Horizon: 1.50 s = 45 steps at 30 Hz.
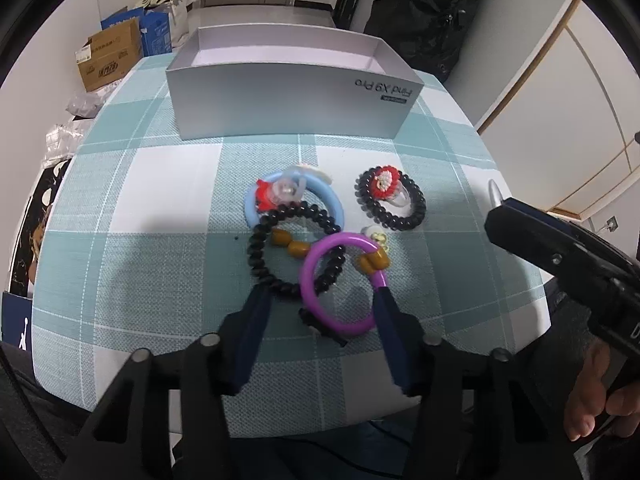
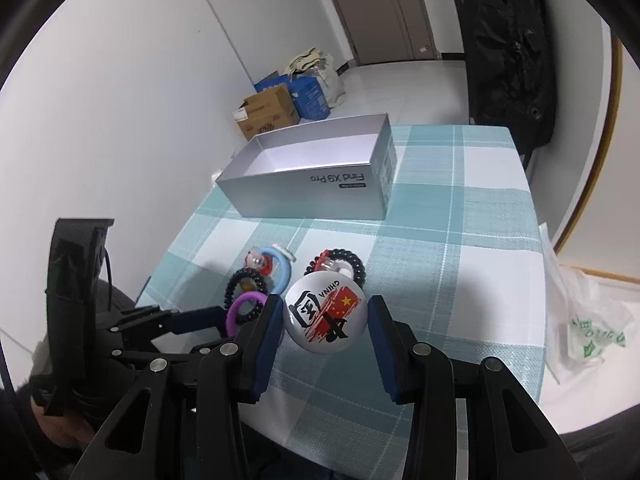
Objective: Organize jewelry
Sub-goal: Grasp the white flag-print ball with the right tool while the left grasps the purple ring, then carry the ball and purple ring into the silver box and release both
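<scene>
My left gripper (image 1: 324,294) is open, its fingers straddling a purple bangle (image 1: 342,284) that lies on the checked tablecloth over a black spiral hair tie (image 1: 294,250). A light blue bangle (image 1: 296,200) with a red and clear charm lies behind them. A second black spiral tie (image 1: 390,198) holds a red and white ornament. Amber beads (image 1: 290,242) lie in the pile. My right gripper (image 2: 326,316) is shut on a round white CHINA badge (image 2: 326,314), held above the table. The open grey box (image 1: 292,92) stands at the back; it also shows in the right wrist view (image 2: 312,176).
Cardboard and blue boxes (image 1: 116,52) sit on the floor to the left of the table. A black bag (image 2: 504,40) hangs at the back right. A white plastic bag (image 2: 588,320) lies off the table's right edge.
</scene>
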{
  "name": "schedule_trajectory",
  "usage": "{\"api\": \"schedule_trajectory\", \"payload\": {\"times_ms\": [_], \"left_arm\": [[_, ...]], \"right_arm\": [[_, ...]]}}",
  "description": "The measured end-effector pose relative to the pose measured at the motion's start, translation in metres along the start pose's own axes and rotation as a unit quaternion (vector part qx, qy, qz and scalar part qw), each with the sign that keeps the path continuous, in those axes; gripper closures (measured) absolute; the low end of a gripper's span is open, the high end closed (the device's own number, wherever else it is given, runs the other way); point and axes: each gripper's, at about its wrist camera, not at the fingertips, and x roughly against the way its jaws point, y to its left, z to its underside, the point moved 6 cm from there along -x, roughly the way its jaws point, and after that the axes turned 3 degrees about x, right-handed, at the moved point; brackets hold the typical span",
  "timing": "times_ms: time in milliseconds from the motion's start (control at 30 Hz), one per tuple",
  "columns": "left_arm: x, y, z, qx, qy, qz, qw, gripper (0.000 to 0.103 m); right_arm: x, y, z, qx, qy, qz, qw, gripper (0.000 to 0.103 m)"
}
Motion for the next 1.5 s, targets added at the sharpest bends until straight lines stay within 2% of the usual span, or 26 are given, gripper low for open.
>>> {"api": "schedule_trajectory", "payload": {"times_ms": [33, 167, 333, 367, 433, 567, 733, 967, 1200, 1500], "left_arm": [[0.000, 0.001, 0.000, 0.001, 0.000, -0.001, 1.0000, 0.061], [-0.002, 0.002, -0.002, -0.004, -0.001, -0.021, 0.9998, 0.080], [-0.003, -0.001, -0.001, -0.027, -0.005, -0.045, 0.9986, 0.088], [-0.003, -0.003, 0.000, -0.034, -0.006, -0.044, 0.9984, 0.094], [-0.004, -0.006, 0.001, -0.041, -0.008, -0.047, 0.9980, 0.094], [0.000, -0.007, 0.002, -0.035, -0.003, -0.017, 0.9992, 0.095], [0.010, -0.015, 0.001, -0.044, -0.017, 0.004, 0.9989, 0.095], [0.021, -0.005, -0.007, -0.004, -0.026, 0.044, 0.9987, 0.095], [0.038, 0.009, -0.029, 0.033, -0.061, 0.060, 0.9958, 0.095], [0.051, 0.025, -0.076, 0.052, -0.107, 0.064, 0.9908, 0.095]], "right_arm": [[0.001, -0.001, -0.001, -0.003, -0.002, -0.001, 1.000, 0.061], [0.001, -0.003, -0.002, -0.007, -0.004, -0.007, 1.000, 0.061], [0.000, -0.002, -0.003, -0.007, -0.005, -0.010, 1.000, 0.061], [0.000, -0.002, -0.002, -0.007, -0.005, -0.010, 1.000, 0.061], [0.001, -0.003, -0.002, -0.010, -0.006, -0.011, 1.000, 0.061], [0.002, -0.006, -0.003, -0.015, -0.008, -0.011, 1.000, 0.061], [0.003, -0.009, -0.003, -0.024, -0.009, -0.012, 1.000, 0.061], [0.003, -0.008, -0.004, -0.028, -0.011, -0.014, 0.999, 0.061], [0.006, -0.006, -0.017, -0.044, -0.029, -0.044, 0.998, 0.061], [0.008, 0.002, -0.060, -0.043, -0.047, -0.061, 0.996, 0.061]]}}
